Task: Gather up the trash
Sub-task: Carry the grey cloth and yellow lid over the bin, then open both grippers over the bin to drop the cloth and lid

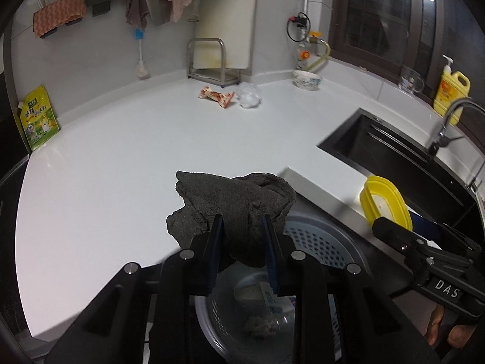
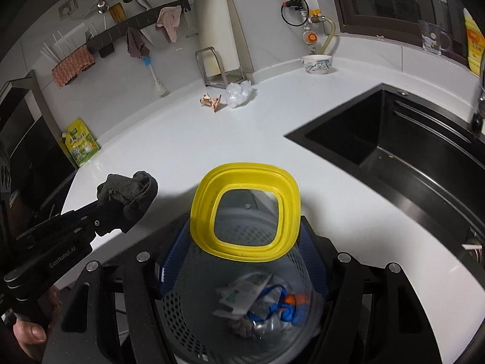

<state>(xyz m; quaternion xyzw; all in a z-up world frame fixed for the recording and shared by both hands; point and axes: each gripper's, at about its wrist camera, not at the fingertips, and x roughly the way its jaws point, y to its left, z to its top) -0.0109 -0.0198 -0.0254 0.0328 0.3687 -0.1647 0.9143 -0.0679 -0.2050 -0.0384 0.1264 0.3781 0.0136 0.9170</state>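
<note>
Left gripper (image 1: 242, 227) clamped on a dark grey cloth (image 1: 233, 203), held above the front edge of the white bench (image 1: 121, 157) and partly over the perforated grey bin (image 1: 318, 239) that stands below that edge. Right gripper (image 2: 242, 242) closed across a yellow-rimmed lid (image 2: 245, 209) with a clear centre, held upright over the same bin, blue pads touching its sides. Inside the bin: crumpled wrappers (image 2: 242, 297), something blue and orange, a grey wad. Still on the bench, near the back edge beside the metal rack (image 1: 209, 63): a red-and-white wrapper (image 1: 216, 95) and, just beside it, a crumpled clear plastic bag (image 1: 248, 95), both well apart from either gripper. Likely trouble from here: with both grippers occupied, no way of picking up the remaining trash without first setting something down; cloth gripped only by a bunched fold, so liable to slip out and drop into the bin with the rubbish; lid pinched only by its rim, so prone to twist or pop free and fall in too; sink (image 2: 379, 139) open at the right edge, another place for a dropped lid to land. Readable writing: "DAS" on the right gripper body as seen from the left wrist view, "GenRobot.AI" on the left gripper body as seen from the right. Green-and-yellow pouch (image 1: 38, 118) at the left back of the bench printed with characters too small to read; yellow pump bottle (image 1: 451, 91) label likewise illegible.
</note>
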